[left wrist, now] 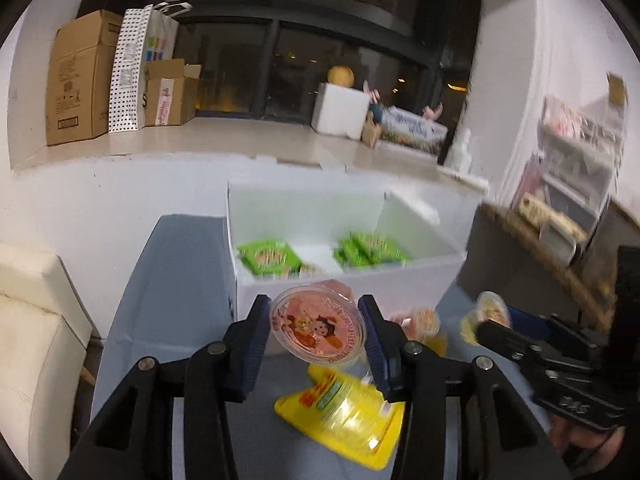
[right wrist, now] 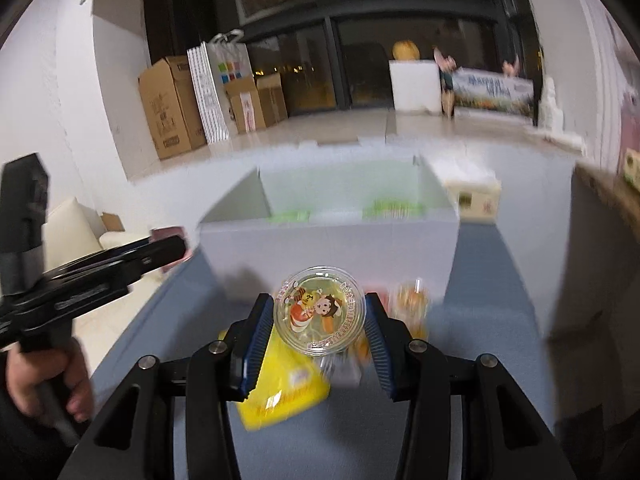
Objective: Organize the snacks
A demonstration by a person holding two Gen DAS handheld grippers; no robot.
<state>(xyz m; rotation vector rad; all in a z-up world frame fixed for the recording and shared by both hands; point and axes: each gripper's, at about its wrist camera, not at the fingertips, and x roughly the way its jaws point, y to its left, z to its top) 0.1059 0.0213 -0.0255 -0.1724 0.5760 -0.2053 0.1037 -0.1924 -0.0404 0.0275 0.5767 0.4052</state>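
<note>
Tools [left wrist: 318, 330] [right wrist: 319, 322], each gripping jelly cup [left wrist: 318, 326] [right wrist: 319, 316]

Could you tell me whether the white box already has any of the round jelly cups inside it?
No; in the left wrist view the white box holds only green packets, while both cups are still gripped outside it.

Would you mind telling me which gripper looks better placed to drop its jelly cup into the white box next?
Left, probably. The left gripper holds its pink jelly cup closer to the white box; the right gripper, holding the yellow jelly cup, sits farther back.
</note>
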